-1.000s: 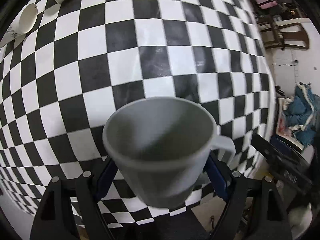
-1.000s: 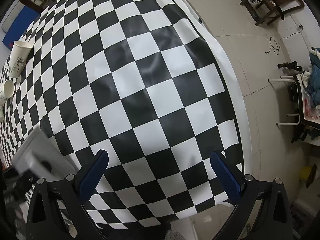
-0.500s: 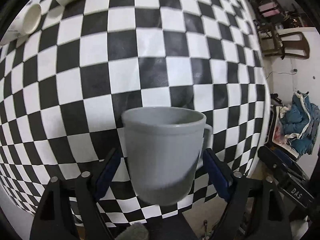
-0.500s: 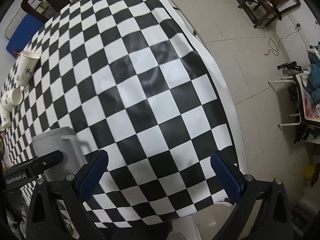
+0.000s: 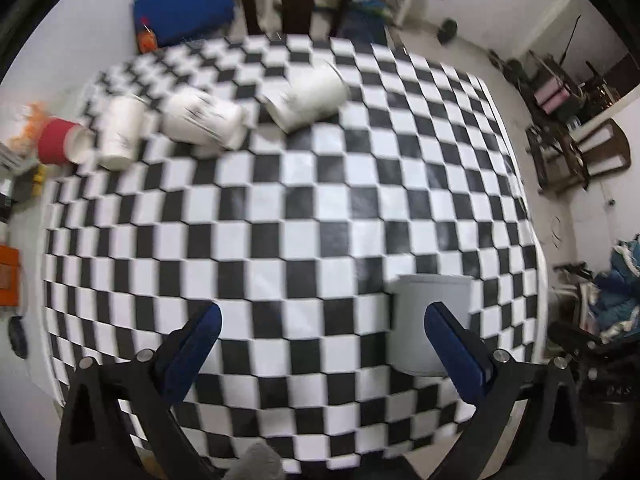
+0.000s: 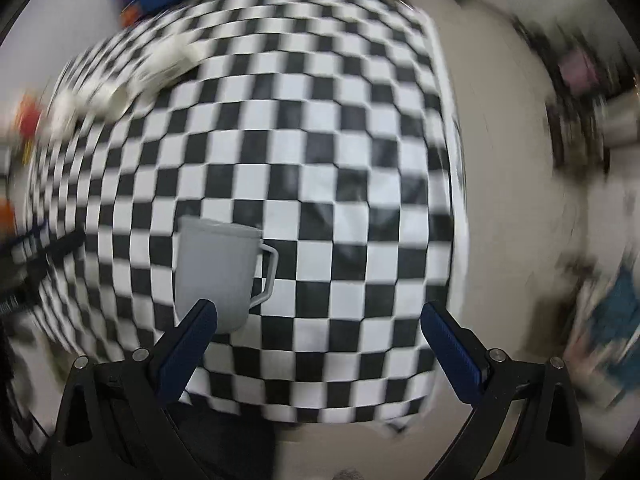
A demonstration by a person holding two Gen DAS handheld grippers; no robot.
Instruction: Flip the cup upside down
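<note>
A grey mug (image 5: pixel 430 320) stands by itself on the black-and-white checkered table (image 5: pixel 304 208), near its front right edge. In the right wrist view the mug (image 6: pixel 218 272) shows its handle on the right and its wider end up. My left gripper (image 5: pixel 320 334) is open and empty, pulled back above the table, with the mug just behind its right finger (image 5: pixel 456 344). My right gripper (image 6: pixel 318 326) is open and empty, with the mug behind its left finger (image 6: pixel 188 344). Both views are blurred.
Three white paper cups (image 5: pixel 304 98) lie or stand at the far left of the table, with a red cup (image 5: pixel 60 142) beside them. A blue cushion (image 5: pixel 184 10) lies beyond the table. Chairs (image 5: pixel 576 152) and clutter stand on the floor to the right.
My left gripper has opened and let go of the grey mug, then pulled back and up. The mug now stands on the table. The right gripper has also drawn back.
</note>
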